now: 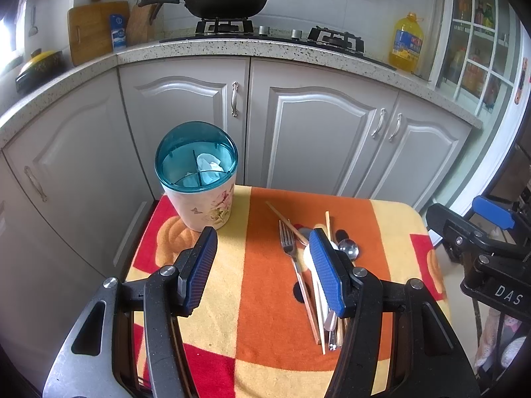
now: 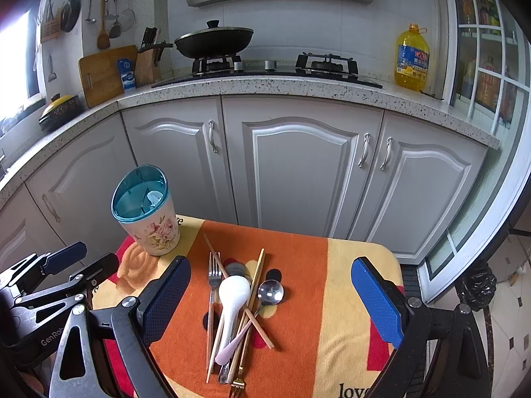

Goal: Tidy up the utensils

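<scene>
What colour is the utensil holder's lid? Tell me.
Translucent teal lid on the utensil holder; clearest in left wrist view.

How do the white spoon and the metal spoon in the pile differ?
The white spoon is matte, with a large bowl and thick handle; the metal spoon is shiny, with a smaller round bowl. The white spoon lies on top of the chopsticks; the metal spoon's handle runs beneath them. Both rest on the towel, bowls pointing away from the tools.

Bright daytime kitchen, seen through round fisheye lenses.
Lit from a white, washed-out window (image 2: 20,63) on the left. Bent straight lines near the edges, went black in the corners. Stayed sharp in the middle, with soft shadows.
</scene>
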